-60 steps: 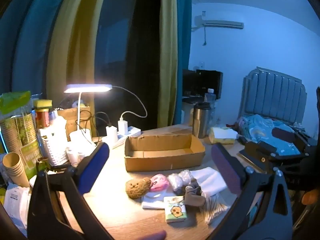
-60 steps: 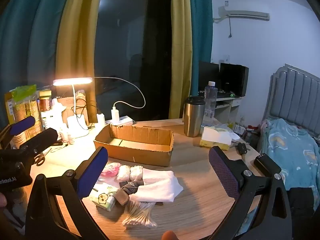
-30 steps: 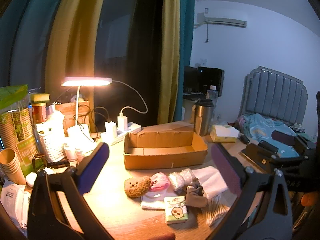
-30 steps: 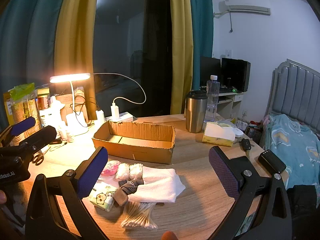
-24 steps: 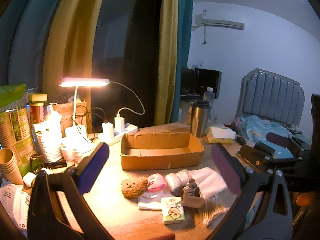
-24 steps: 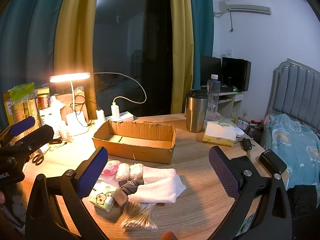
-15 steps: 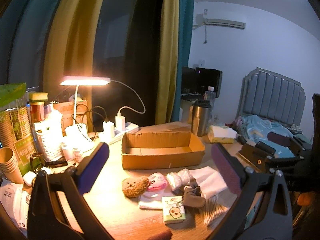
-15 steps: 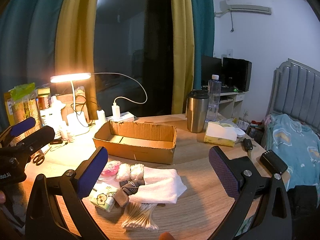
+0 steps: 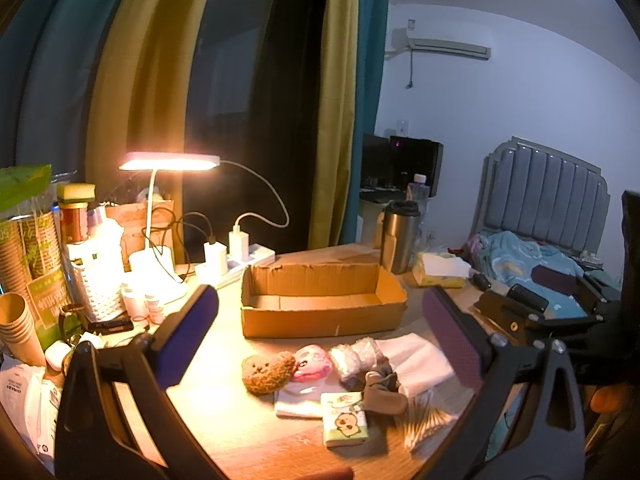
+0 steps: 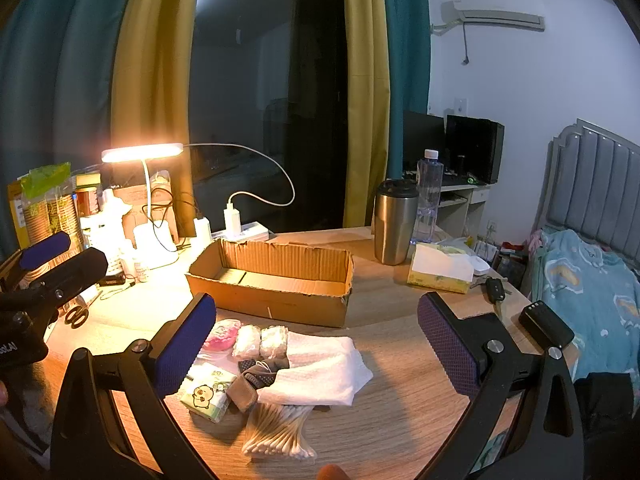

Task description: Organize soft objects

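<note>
Both tools hang above the near edge of the round wooden table [image 10: 400,420], and neither has anything in it. The left gripper [image 9: 320,336] has its jaws spread wide and empty; the right gripper [image 10: 316,340] is just as wide apart and empty.

The soft things lie in a loose heap on the near part of the table, just in front of the empty cardboard box [image 9: 320,304] — which looks like the place they are meant to go. Farthest left is a brown fuzzy bear toy [image 9: 266,370], touching a pink plush face [image 9: 312,362] on its right. Both look light and squashy; a pinch across the middle of the body should hold them, as the fuzz gives grip. Next come two small rolls wrapped in clear film [image 10: 260,340], side by side; the film may be slick, so they would be better taken across the short side. Nearer the edge sits a pocket tissue pack [image 10: 206,392] with a cartoon print, soft but smooth. A small grey strap or sock [image 10: 252,384] lies against it — I cannot tell which. To the right is a folded white towel [image 10: 320,368], limp and likely to unfold, so a grip on the folded edge seems wise. The bundle of cotton swabs [image 10: 280,428] in front of it is loose and would scatter easily.
</note>
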Motion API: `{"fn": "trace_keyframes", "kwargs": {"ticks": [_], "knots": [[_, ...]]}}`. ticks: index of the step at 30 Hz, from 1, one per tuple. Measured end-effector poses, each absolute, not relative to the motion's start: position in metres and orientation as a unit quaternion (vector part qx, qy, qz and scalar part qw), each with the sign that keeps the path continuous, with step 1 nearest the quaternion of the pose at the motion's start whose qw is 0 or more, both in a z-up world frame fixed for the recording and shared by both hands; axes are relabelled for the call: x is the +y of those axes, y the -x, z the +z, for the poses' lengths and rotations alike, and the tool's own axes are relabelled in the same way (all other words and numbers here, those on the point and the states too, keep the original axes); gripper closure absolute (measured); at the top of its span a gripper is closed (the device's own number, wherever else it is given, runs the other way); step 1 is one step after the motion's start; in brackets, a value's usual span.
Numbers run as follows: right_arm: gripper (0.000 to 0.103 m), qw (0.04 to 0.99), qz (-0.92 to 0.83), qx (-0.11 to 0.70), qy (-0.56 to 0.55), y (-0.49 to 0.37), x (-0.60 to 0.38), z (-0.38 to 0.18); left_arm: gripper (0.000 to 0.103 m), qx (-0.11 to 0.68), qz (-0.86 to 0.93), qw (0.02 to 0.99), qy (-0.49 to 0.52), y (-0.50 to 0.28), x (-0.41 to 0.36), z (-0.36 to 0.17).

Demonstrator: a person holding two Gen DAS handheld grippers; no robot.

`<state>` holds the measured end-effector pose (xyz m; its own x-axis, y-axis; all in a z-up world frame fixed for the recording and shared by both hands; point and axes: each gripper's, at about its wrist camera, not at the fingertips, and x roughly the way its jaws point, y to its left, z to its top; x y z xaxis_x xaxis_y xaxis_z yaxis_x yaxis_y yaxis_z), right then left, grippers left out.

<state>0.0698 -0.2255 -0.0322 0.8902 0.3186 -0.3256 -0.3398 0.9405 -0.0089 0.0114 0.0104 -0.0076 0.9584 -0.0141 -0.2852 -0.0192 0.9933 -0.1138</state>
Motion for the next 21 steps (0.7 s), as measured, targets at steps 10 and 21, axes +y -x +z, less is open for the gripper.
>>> {"fn": "trace_keyframes", "kwargs": {"ticks": [10, 21], "knots": [[0.001, 0.972, 0.169, 0.162, 0.033, -0.0701, -0.2257, -0.0313, 0.001, 0.143, 0.002, 0.988, 0.057, -0.0100, 0.0094, -0.0063], [0.001, 0.971, 0.170, 0.162, 0.033, -0.0703, -0.2259, -0.0315, 0.001, 0.143, 0.002, 0.988, 0.059, -0.0095, 0.0097, -0.0043]]}}
